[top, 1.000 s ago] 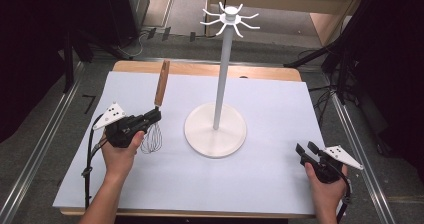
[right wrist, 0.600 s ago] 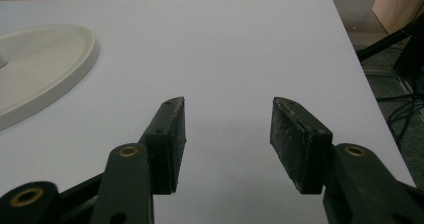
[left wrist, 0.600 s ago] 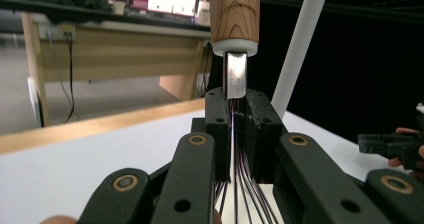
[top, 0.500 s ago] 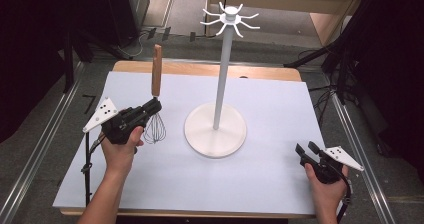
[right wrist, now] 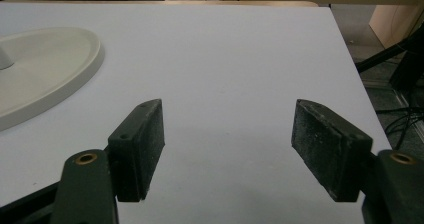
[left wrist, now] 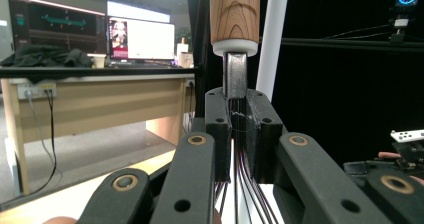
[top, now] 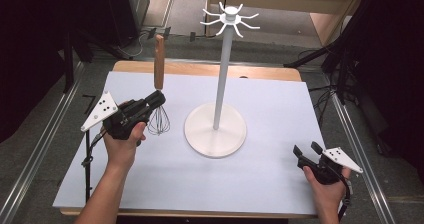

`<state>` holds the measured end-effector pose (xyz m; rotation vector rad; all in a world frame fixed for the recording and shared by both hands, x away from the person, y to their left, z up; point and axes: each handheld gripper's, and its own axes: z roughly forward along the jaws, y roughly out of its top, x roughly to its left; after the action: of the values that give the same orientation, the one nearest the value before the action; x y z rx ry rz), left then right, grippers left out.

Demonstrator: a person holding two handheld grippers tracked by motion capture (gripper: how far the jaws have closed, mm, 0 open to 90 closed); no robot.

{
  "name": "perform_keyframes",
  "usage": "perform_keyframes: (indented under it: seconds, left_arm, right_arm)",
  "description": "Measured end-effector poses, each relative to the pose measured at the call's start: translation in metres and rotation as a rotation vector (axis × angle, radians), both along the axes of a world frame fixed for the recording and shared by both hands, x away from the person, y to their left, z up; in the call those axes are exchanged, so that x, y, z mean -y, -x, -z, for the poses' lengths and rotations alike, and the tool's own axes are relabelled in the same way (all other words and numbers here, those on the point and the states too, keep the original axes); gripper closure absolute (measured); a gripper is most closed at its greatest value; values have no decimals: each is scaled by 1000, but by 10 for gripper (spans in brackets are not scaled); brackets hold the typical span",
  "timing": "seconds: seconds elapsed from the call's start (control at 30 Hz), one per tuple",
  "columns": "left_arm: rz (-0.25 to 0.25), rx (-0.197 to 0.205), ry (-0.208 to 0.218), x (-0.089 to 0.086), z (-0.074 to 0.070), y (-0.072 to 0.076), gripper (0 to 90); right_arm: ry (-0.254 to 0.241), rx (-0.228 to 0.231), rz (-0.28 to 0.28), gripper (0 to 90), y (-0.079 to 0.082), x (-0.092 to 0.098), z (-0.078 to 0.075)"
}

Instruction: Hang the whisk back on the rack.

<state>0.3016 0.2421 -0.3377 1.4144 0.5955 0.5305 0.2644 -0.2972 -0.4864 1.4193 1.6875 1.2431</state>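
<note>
A whisk with a wooden handle [top: 159, 59] and wire head [top: 158, 120] stands upright, lifted off the white sheet, left of the stand. My left gripper [top: 156, 100] is shut on the whisk's neck; the left gripper view has the metal neck [left wrist: 234, 76] clamped between the pads, the handle [left wrist: 235, 11] rising above. A white hook stand [top: 222, 69] rises from its round base [top: 215, 130] at mid table. Near the front right corner my right gripper [top: 306, 150] hovers low over the sheet; its jaws have just been opening, and the gap at the right gripper [right wrist: 227, 134] holds nothing.
The white sheet [top: 270, 104] covers a wooden table [top: 200, 69] with metal rails on both sides. The stand's base [right wrist: 45, 69] lies left of my right gripper. A desk with monitors [left wrist: 100, 31] stands beyond the table.
The left gripper has lifted the whisk and tipped it from a slant to upright. The right gripper's jaws have spread apart while that hand stayed in place.
</note>
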Motion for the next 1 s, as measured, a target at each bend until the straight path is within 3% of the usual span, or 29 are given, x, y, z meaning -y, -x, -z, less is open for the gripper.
perform_keyframes:
  seconds: [0.63, 1.0]
  left_arm:
    - [65, 69, -2, 24, -25, -10, 835]
    - [96, 74, -7, 41, -34, -22, 835]
  right_arm:
    - [27, -7, 7, 288, -1, -3, 0]
    - [28, -10, 9, 294, -1, -3, 0]
